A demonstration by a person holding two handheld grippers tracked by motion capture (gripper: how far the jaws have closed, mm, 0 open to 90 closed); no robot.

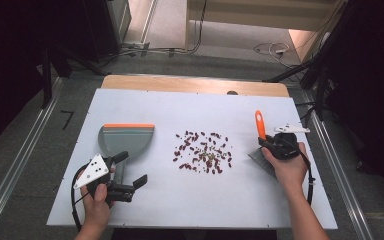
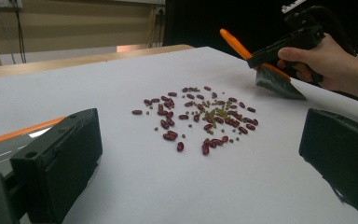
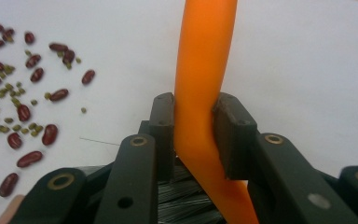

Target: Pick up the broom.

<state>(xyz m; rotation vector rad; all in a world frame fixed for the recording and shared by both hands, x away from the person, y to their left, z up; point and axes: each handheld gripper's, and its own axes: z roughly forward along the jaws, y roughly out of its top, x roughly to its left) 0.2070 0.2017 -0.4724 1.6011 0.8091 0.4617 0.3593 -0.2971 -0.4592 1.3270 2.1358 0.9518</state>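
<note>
A scatter of red beans and small green beans (image 1: 203, 152) (image 2: 200, 119) (image 3: 23, 88) lies in the middle of the white board (image 1: 205, 200). My right gripper (image 1: 275, 145) (image 3: 193, 107) is shut on the orange handle of a small brush (image 1: 260, 124) (image 3: 205, 56), right of the beans, with the dark bristles (image 2: 277, 86) low over the board. A grey dustpan with an orange lip (image 1: 127, 137) (image 2: 18, 135) lies flat to the left of the beans. My left gripper (image 1: 130, 169) (image 2: 200, 158) stands open beside the pan's handle, with nothing between its pads.
The board rests on a wooden table (image 1: 195, 84) with metal rails along both sides. Bare board lies between the beans and its near edge. Cables (image 1: 272, 49) run across the floor beyond the table.
</note>
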